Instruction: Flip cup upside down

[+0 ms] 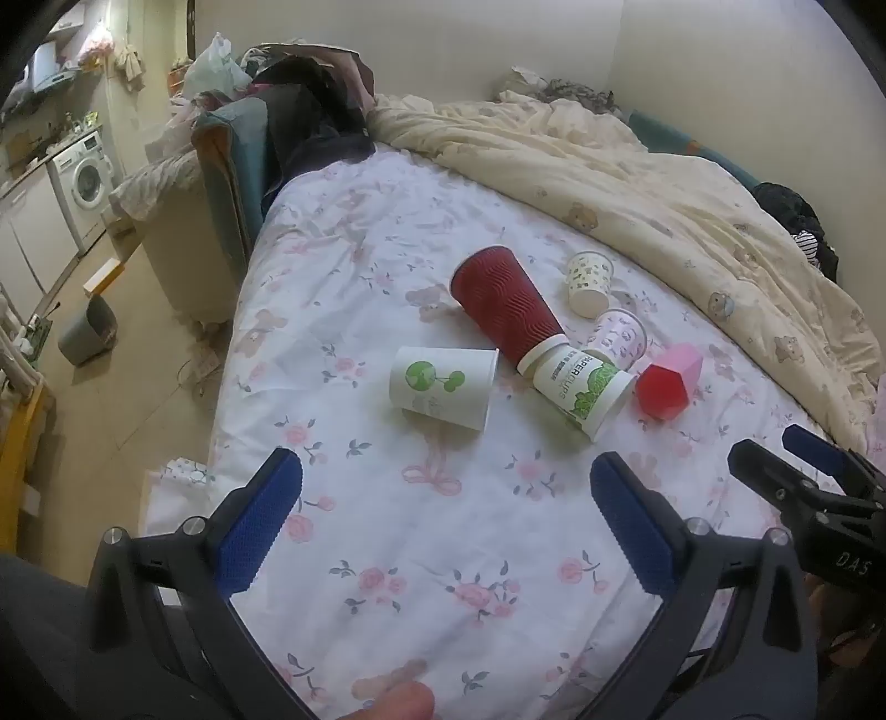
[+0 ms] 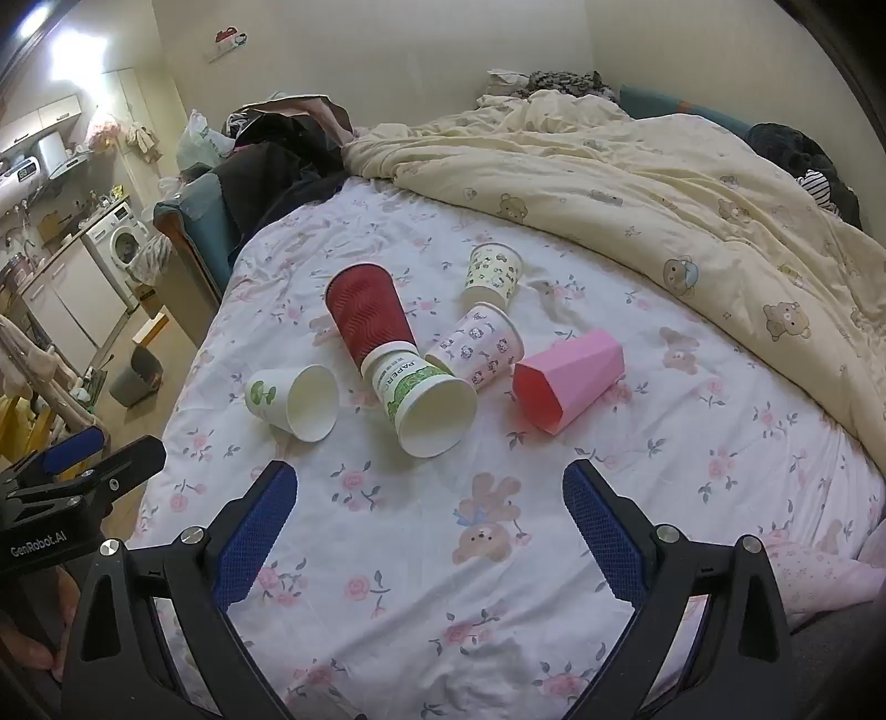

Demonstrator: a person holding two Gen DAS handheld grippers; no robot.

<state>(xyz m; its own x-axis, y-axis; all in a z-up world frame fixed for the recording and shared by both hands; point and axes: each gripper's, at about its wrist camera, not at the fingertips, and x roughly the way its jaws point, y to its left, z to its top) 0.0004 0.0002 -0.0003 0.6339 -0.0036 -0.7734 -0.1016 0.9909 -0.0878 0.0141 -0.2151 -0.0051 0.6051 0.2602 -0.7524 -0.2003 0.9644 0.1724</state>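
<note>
Bedsheet [image 2: 498, 554] holds toppled cups [image 2: 437, 396] ahead of both (open) grippers [image 2: 426, 531].

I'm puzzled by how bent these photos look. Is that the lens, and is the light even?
Left wrist view: the bed sheet bulges, corners go black; that is the fisheye lens. Right wrist view: same bulge, with a glaring bright patch at top left; the cups, like the red cup, stay fairly sharp.

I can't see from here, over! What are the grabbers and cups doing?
Left gripper open, right gripper open, both empty. Six cups on the bed, all tipped over; red cup touching green-print cup. Nothing blocking.
</note>
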